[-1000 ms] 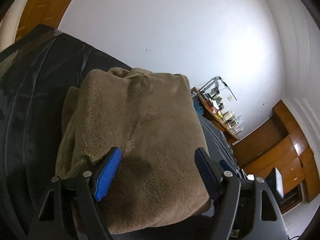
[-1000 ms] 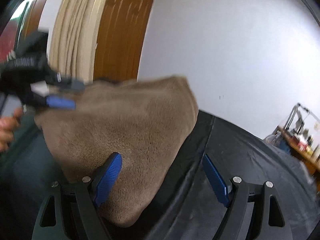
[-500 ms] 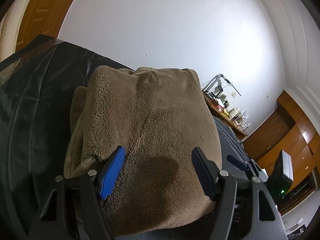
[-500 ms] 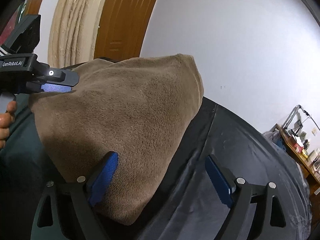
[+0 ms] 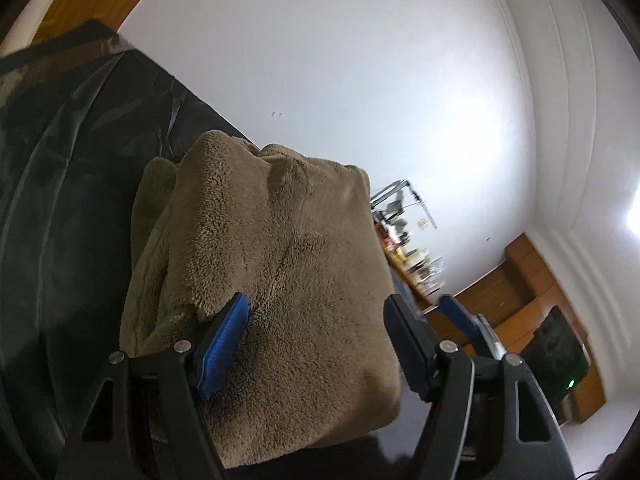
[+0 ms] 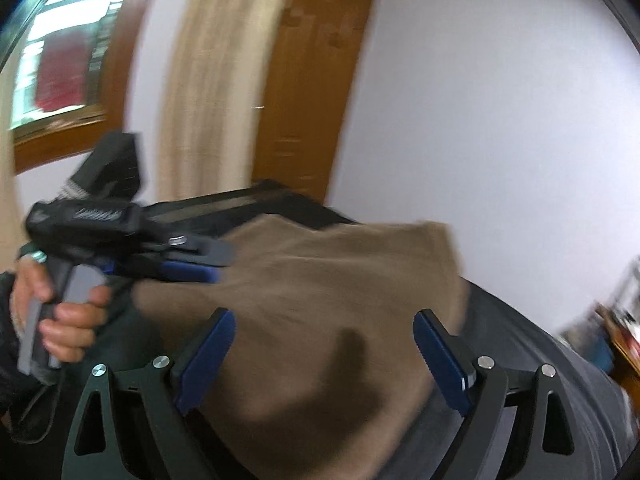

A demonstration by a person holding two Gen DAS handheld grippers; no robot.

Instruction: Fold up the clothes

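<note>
Right wrist view, right hand-held gripper (image 6: 324,354) now wider, raised off brown fleece (image 6: 340,280)

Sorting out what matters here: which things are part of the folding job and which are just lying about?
Part of the job:
brown fleece garment
left gripper
right gripper
black cover it lies on

Lying about:
cluttered shelf
wooden door
wooden cabinet

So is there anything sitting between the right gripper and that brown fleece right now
Nothing visible does. The right gripper hovers open directly over the folded brown fleece, with no object between its fingers and the fabric. The left gripper sits at the fleece's far left edge, clear of that path.
</note>
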